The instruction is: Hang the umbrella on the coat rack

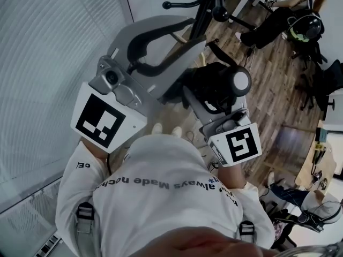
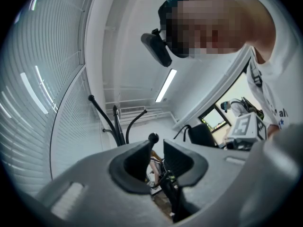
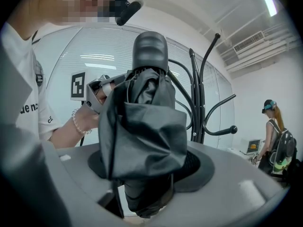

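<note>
By the rack [image 3: 200,103], the right tool [image 3: 147,176] grips the light folded umbrella [image 3: 142,126] by soft, slippery cloth, though its stiff handle [image 3: 150,51] looks surer, while the left tool [image 2: 156,161] stands slightly open.

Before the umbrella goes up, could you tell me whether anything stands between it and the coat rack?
Nothing visible does: the umbrella, clamped in the right hand-held gripper, faces the coat rack across open air, and the rack's visible hooks are bare.
</note>
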`<action>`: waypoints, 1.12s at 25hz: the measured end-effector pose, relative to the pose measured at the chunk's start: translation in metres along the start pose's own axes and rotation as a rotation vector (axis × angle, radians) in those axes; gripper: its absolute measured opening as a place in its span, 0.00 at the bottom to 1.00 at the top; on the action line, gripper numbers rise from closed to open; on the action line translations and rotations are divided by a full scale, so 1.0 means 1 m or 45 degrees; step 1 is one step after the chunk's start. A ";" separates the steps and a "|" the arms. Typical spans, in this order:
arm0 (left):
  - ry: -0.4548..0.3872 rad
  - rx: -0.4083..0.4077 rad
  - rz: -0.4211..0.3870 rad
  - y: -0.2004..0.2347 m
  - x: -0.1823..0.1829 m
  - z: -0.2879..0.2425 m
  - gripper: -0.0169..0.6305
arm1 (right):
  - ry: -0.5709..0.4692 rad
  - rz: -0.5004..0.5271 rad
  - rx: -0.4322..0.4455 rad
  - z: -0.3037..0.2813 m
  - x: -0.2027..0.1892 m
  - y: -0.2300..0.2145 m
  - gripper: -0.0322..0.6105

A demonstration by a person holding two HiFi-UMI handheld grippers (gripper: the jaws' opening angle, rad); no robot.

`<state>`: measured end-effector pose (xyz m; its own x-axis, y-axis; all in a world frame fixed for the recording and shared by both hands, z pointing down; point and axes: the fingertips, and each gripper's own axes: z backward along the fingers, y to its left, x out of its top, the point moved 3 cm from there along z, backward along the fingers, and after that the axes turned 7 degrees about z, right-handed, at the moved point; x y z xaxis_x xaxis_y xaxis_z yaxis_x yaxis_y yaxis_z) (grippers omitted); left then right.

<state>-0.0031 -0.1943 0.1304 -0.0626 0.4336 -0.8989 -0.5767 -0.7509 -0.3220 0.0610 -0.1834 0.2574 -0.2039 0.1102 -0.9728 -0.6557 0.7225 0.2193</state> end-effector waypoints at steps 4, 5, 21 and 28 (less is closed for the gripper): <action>-0.020 -0.008 -0.001 0.006 0.003 -0.003 0.16 | 0.000 0.022 0.003 -0.007 0.010 -0.009 0.49; -0.026 -0.013 0.000 0.006 0.004 -0.004 0.16 | -0.001 0.023 0.008 -0.007 0.011 -0.011 0.49; -0.053 0.004 -0.010 0.026 0.015 -0.022 0.20 | -0.015 0.025 0.091 -0.020 0.031 -0.020 0.49; -0.031 0.014 -0.035 0.026 0.008 -0.015 0.20 | -0.023 -0.049 0.146 -0.023 0.023 -0.015 0.49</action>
<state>-0.0063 -0.2179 0.1108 -0.0664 0.4659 -0.8823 -0.5872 -0.7332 -0.3430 0.0494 -0.2074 0.2334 -0.1664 0.0928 -0.9817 -0.5747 0.7998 0.1730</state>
